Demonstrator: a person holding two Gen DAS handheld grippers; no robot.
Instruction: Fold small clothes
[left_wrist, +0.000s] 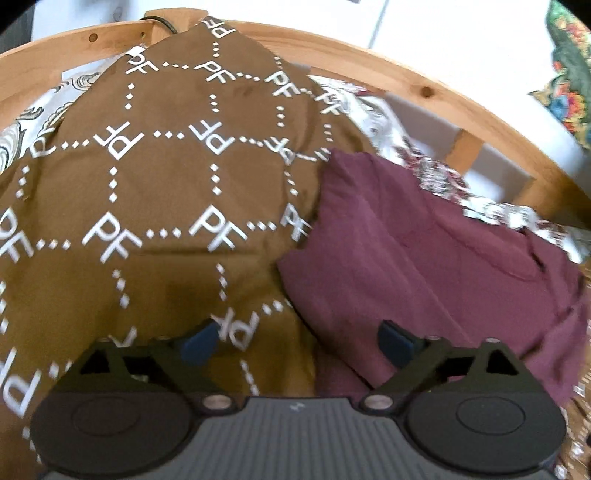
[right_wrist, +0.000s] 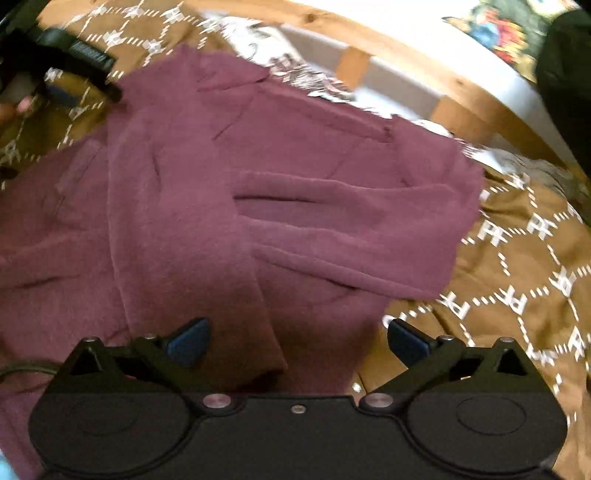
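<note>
Right tool (right_wrist: 297, 341), spread wide, hovers over the maroon garment (right_wrist: 258, 192), gripping nothing.

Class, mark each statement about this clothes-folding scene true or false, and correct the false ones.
1. The maroon knit garment lies on a brown cloth printed with white letters. True.
2. The right gripper is clamped on the garment. False: its fingers stand open, holding nothing.
3. A curved wooden rail runs behind the cloth. True.
4. The left gripper holds a green sock. False: it is open and empty.
</note>
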